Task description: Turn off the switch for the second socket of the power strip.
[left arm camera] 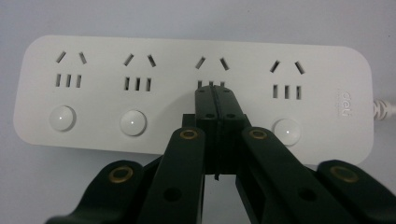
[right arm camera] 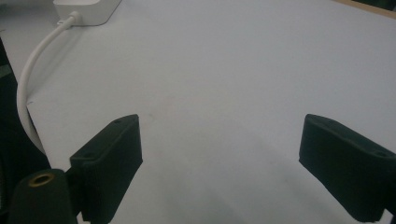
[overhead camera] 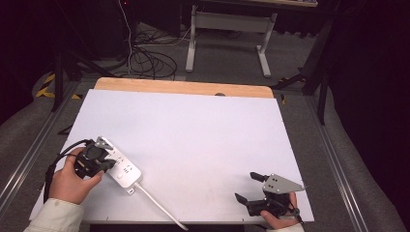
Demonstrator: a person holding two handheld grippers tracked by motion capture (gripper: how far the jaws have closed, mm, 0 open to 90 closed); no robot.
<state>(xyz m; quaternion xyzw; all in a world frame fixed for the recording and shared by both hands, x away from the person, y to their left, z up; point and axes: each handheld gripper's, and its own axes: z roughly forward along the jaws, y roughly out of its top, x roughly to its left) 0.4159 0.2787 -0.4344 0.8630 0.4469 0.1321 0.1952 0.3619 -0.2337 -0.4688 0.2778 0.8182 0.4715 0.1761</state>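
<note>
White power strip (overhead camera: pixel 122 169) at lower left of the high view, flat on the white table (overhead camera: pixel 193 140), cord (overhead camera: pixel 159 208) trailing to the bottom edge; left gripper (left arm camera: pixel 215 100) clenched on nothing, tips pressed together over the third button. Probably light, rigid, slick plastic, best taken across its narrow sides. Right gripper (overhead camera: pixel 251 187) released, jaws wide, at lower right; grey floor and cables beyond.
</note>
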